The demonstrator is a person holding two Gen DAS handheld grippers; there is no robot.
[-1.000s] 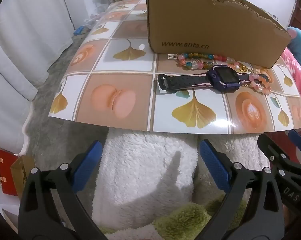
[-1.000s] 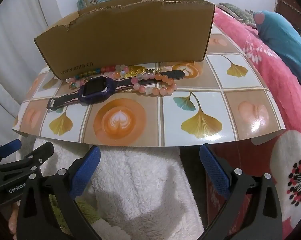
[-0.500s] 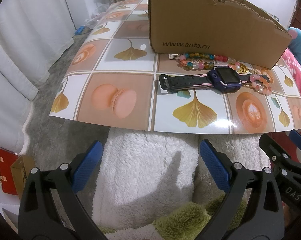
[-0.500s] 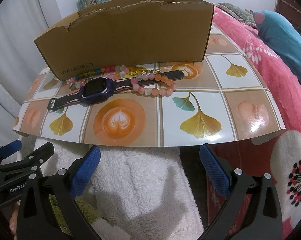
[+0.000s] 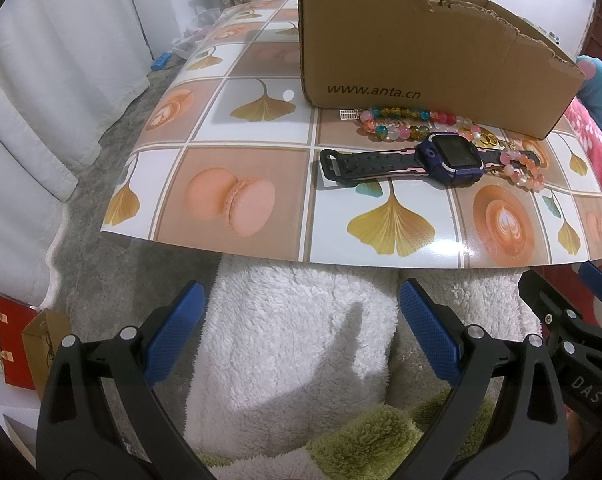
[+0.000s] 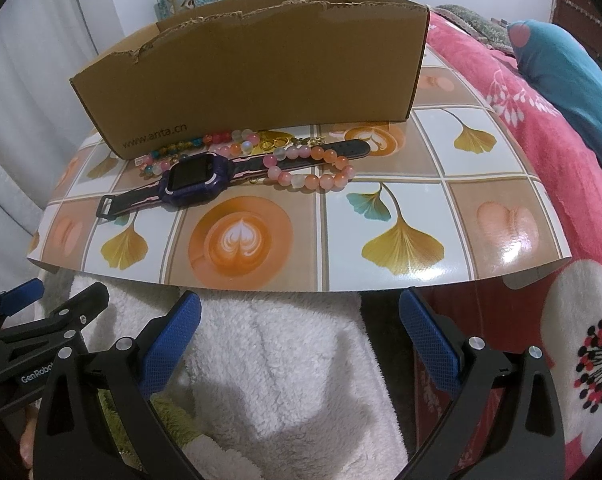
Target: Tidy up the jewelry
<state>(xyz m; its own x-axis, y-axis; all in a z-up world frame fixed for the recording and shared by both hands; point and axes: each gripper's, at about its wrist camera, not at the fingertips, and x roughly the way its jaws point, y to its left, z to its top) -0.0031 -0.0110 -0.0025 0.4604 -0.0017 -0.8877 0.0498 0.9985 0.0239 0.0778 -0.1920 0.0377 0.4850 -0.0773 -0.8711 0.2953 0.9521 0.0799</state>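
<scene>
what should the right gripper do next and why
Probably ease the right gripper forward toward the pink bracelet. Both grippers are open, empty and short of the table's near edge; the bracelet lies on that side, draped over the watch strap, outside the cardboard box.

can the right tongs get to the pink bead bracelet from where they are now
Probably yes. The right tongs are open and empty, short of the board's near edge, and the pink bead bracelet lies in the open across the watch strap with only bare board before it.
</scene>
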